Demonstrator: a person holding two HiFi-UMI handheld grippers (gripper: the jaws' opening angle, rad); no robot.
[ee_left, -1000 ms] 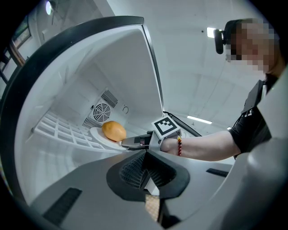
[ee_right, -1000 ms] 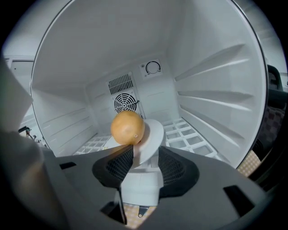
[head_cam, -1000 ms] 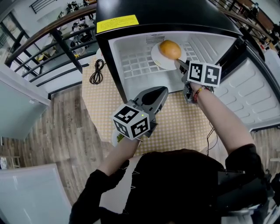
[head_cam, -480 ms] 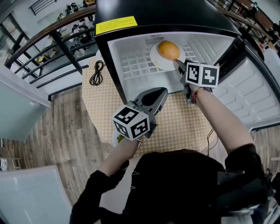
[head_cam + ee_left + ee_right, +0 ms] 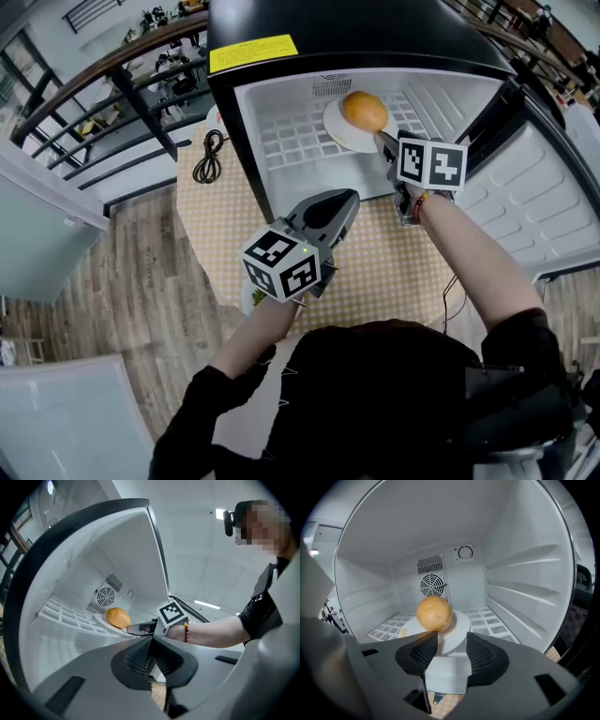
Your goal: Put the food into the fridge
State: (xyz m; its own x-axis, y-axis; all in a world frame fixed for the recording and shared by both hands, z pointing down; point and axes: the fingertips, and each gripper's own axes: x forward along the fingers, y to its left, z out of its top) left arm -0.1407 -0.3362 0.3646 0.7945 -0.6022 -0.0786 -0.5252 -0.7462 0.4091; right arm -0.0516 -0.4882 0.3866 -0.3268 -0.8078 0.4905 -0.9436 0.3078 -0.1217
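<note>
I see the small fridge point(image 5: 251, 141) standing on the desk point(image 5: 375, 272), with its door point(image 5: 553, 206) swung wide to the right. The round orange food point(image 5: 364, 110) is already inside the fridge. It sits on a white plate point(image 5: 330, 127). The plate rests on the white grid shelf point(image 5: 490, 620), in front of the round fan point(image 5: 432, 584) in the back wall.

My right hand-held gripper point(image 5: 382, 141) reaches into the mouth of the fridge and tips a little downward. Its jaws have just been opening and now stand apart, let go. In the right gripper view the near rim of the plate sits right at the gap between the jaw tips. The pads point(image 5: 423, 651) do not press on it. The food is just behind that rim and does not touch the jaws.

My left hand-held gripper point(image 5: 349, 197) hangs out in front of the fridge, over the desk. It points level toward the opening. Its jaws are clenched together with nothing between them.

A black cable point(image 5: 206, 155) lies coiled on the desk, to the left of the fridge. A yellow label point(image 5: 251, 52) is stuck on the black top edge of the fridge.
</note>
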